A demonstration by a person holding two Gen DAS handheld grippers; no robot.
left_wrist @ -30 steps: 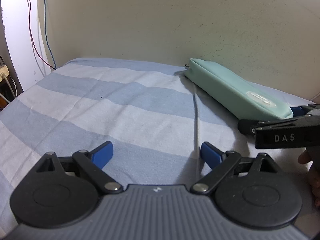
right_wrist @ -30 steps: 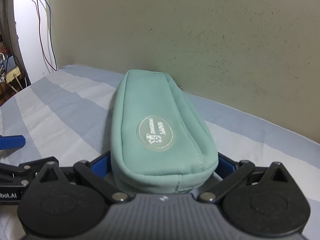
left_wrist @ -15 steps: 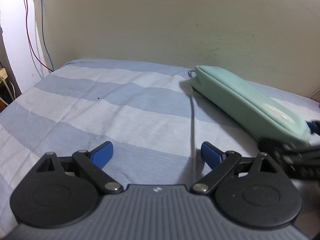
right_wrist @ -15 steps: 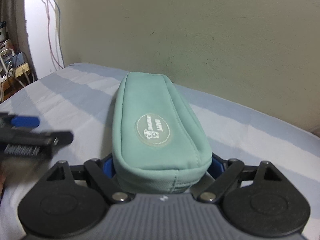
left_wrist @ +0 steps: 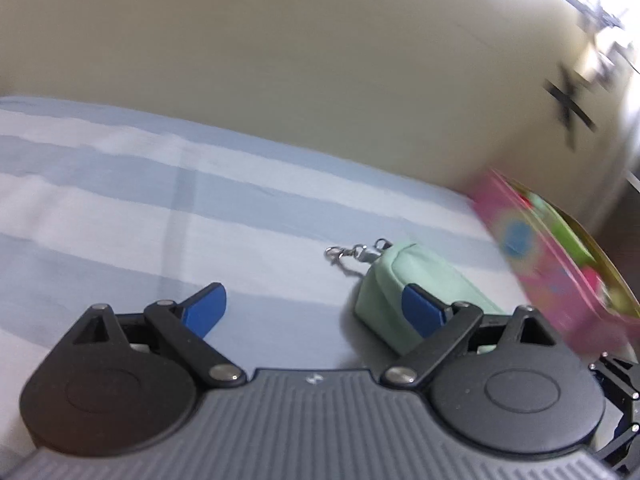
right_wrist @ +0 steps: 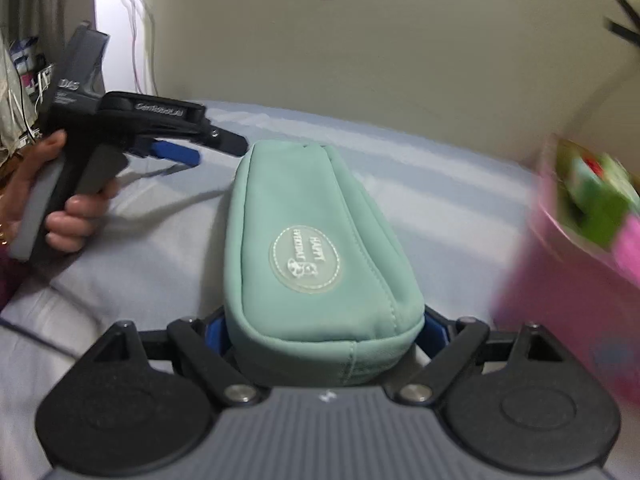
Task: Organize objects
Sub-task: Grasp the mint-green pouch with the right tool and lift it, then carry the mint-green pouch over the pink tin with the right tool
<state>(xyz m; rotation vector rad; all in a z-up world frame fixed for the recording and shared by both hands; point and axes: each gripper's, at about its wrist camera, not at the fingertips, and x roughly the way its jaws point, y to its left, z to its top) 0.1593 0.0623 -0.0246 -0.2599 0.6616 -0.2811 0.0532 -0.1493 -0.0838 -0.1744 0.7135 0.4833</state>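
Striped bedsheet (left_wrist: 120, 208) by wall | right gripper (right_wrist: 324, 332) clamped on mint pouch (right_wrist: 316, 248), carried toward pink box (right_wrist: 576, 280) | left gripper (left_wrist: 316, 312) spread apart, empty, beside pouch.

the right gripper (right_wrist: 323, 330) now carries the mint pouch (right_wrist: 316, 248) rightward — a pink box (right_wrist: 576, 300) with green contents, unseen a second ago, now sits just to its right. the left gripper (left_wrist: 316, 312), earlier low at the far left edge of the right wrist view, now rides higher there with the hand (right_wrist: 60, 208) on its handle in view. from the left wrist, the pouch (left_wrist: 404, 280) now lies close behind its right finger, not far off by the wall — its metal clasp (left_wrist: 348, 254) shows.
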